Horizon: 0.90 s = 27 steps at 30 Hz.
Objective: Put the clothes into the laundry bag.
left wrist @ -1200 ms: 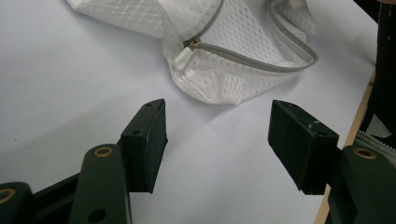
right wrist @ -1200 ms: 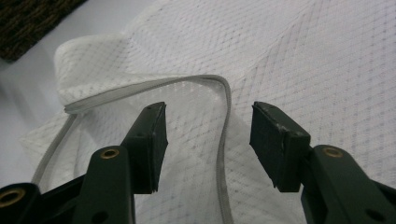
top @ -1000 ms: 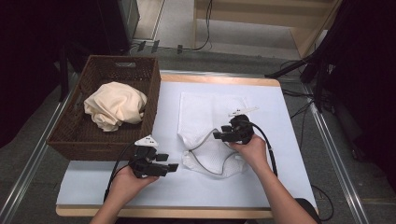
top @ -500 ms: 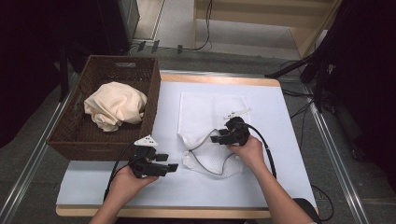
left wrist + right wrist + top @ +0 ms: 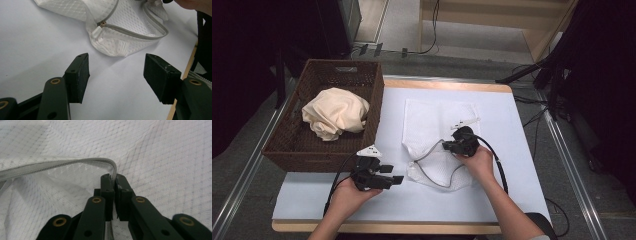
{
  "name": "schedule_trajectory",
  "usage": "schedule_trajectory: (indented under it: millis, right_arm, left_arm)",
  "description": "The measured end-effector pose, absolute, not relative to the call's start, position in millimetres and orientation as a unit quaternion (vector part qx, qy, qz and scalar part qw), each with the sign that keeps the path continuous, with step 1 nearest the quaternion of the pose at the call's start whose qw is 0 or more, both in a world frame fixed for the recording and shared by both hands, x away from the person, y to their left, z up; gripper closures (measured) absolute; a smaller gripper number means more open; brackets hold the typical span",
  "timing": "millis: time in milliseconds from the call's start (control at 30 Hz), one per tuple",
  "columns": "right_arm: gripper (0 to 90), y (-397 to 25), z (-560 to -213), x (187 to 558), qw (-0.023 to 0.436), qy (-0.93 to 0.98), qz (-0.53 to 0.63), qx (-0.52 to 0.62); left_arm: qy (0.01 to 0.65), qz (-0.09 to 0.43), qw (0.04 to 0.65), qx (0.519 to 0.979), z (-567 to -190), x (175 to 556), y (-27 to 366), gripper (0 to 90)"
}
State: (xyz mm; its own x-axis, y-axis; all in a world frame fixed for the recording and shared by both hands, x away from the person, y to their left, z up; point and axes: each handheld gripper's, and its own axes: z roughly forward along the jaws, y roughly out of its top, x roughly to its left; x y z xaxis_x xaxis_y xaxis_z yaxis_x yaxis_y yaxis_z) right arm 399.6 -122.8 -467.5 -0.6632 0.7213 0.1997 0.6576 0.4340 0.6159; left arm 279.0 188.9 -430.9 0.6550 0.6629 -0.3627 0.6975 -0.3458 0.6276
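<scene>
Mesh bag (image 5: pixel 437 135) flat on white sheet (image 5: pixel 512 150), mid-table, just right of basket (image 5: pixel 374 107); grey zip (image 5: pixel 427 160) curving round near end, partly undone, mouth gaping. In left gripper view, zip pull (image 5: pixel 96 32) at corner of bag, slider just above it.

Right gripper (image 5: pixel 451 146) over bag, jaws pinched tight on zip tape (image 5: pixel 113 173) at top of its bend, nothing but tape betw. pads. Left gripper (image 5: pixel 388 180) on bare sheet just left of bag's near corner, jaws wide apart, holding nothing, aimed at bag edge.

Step in hand, prob.: opening bag mouth to take cloth (image 5: pixel 334 112) from basket. To do well: keep right pinch on tape only, not mesh, and lift w/o yanking so fabric doesn't bunch. Bring left in low along sheet, close on lower lip of mouth or on pull, opp. side to right. Then spread both apart to hold mouth open. Risk: left grabbing both layers, shutting mouth.

Vs 0.5 s ago: right hand a touch nearer the person and further left, zip loop drawn up w/ it. Left unchanged, same spot, same spread. Bag body, basket, cloth as before.
</scene>
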Motion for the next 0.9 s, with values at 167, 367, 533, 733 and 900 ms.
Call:
schedule_trajectory:
  millis: [167,367,533,733,900]
  right_arm:
    - [89.2,-126,-462,401,0.039,0.839,0.347,0.417]
    - [89.3,-131,-447,398,0.053,0.829,0.368,0.419]
    - [89.3,-133,-432,393,0.069,0.820,0.391,0.413]
    - [89.3,-137,-411,384,0.081,0.803,0.432,0.404]
    - [89.3,-140,-395,374,0.091,0.796,0.453,0.391]
  left_arm:
    - [0.414,-0.023,0.395,0.820,-431,279,189,38.4]
    - [0.411,-0.023,0.394,0.822,-430,279,188,38.4]
    - [0.413,-0.024,0.399,0.818,-430,279,187,38.3]
    - [0.411,-0.026,0.398,0.820,-429,280,186,38.1]
    - [0.408,-0.028,0.403,0.819,-426,281,187,37.7]
